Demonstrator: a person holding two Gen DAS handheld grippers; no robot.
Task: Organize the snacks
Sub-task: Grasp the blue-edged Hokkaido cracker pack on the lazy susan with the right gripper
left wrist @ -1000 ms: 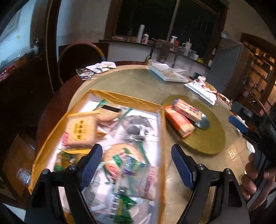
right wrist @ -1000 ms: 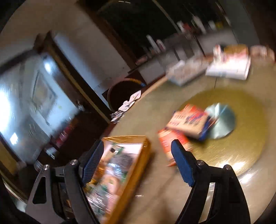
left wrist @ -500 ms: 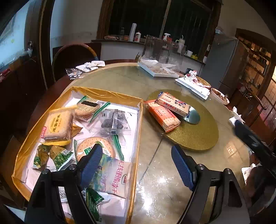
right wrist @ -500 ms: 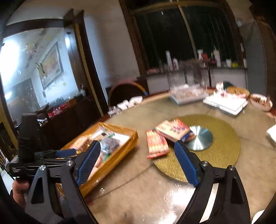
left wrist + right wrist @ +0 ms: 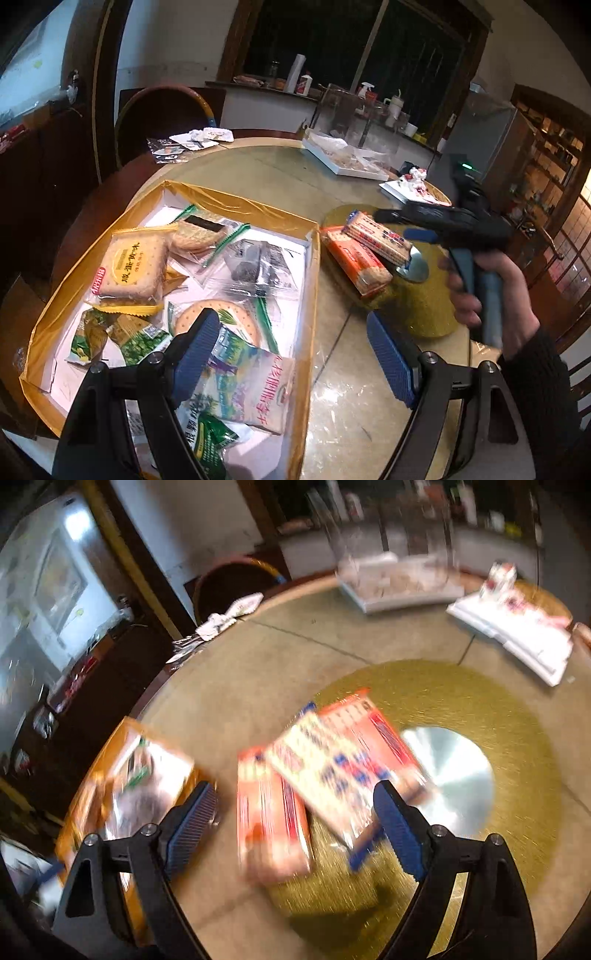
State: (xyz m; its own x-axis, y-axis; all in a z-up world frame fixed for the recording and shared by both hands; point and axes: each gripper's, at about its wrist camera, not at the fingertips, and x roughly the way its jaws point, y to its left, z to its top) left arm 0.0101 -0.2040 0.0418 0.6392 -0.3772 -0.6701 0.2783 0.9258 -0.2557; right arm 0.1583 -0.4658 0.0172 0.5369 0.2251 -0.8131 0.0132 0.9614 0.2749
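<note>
Left wrist view: your left gripper (image 5: 291,354) hangs at the bottom of the frame with jaws spread and nothing between them.
Tray: the gold-lined tray (image 5: 236,201) at centre left holds loose crinkly snack packets, light and slippery.
Cracker packs: the orange pack (image 5: 356,260) and the red-and-blue pack (image 5: 376,236) lie at centre right on the gold mat (image 5: 424,310).
Right wrist view: blurred; your right gripper (image 5: 295,823) hovers over both packs, jaws wide, empty.
Handling: stiff but brittle, I judge; grip across the narrow sides, gently.
</note>
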